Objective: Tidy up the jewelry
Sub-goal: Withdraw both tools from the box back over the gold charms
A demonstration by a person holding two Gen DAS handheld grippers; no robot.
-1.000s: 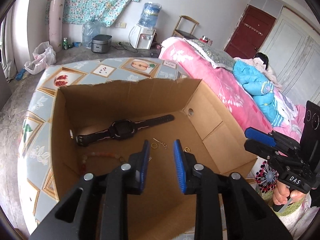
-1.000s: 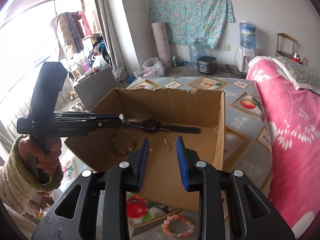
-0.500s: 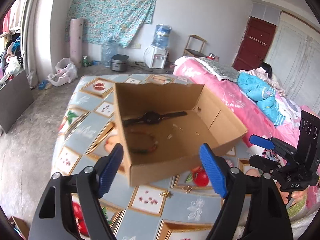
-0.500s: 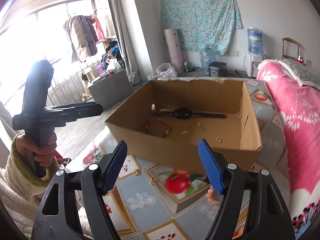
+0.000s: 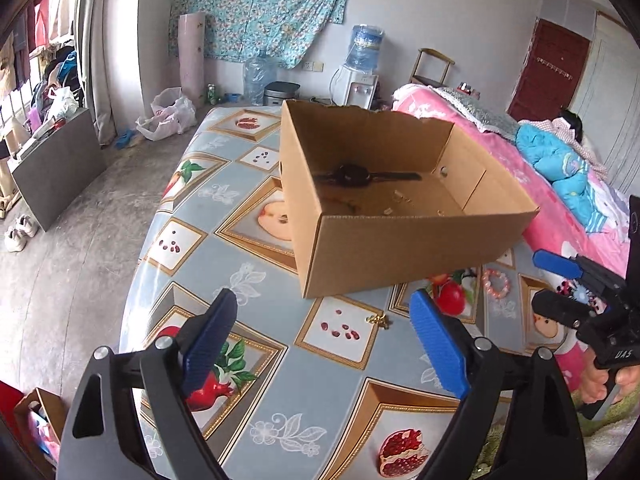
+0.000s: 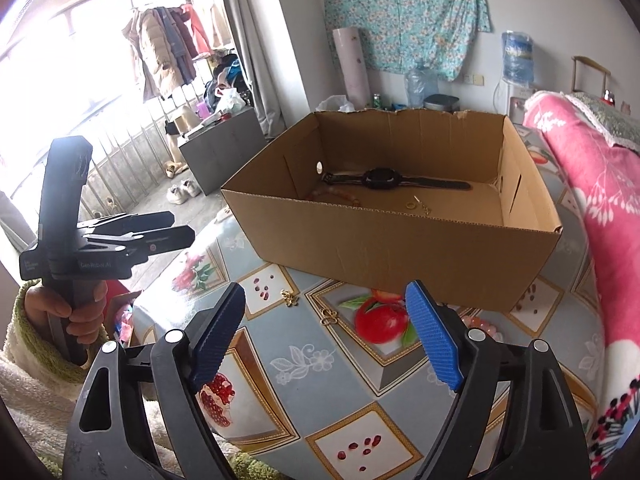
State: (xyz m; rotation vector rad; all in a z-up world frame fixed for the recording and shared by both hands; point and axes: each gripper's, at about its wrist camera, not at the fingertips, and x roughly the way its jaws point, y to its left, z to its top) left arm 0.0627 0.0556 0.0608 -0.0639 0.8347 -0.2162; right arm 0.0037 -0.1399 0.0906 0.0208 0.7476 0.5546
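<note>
**Between picks: both grippers empty, loose pieces left on the table**

Cardboard box [image 6: 400, 216] stands toward the table's far edge. Inside on its floor: black watch [image 6: 382, 179] along the far wall, bead bracelet [image 6: 340, 197] by the left wall, small gold ring [image 6: 411, 205] mid-floor.

Outside, just before the box's near wall: two gold trinkets [image 6: 291, 297] on the tablecloth [image 5: 224, 264], pink bead bracelet [image 5: 496, 283] near the box's right corner.

Left gripper [image 5: 324, 344] fingers wide apart, nothing held. Right gripper [image 6: 324, 340] likewise spread, empty.

Judgement: next pick probably a trinket; it calls for lowering one gripper, straddling the piece, closing gently. Tiny, flat; slip risk.
</note>
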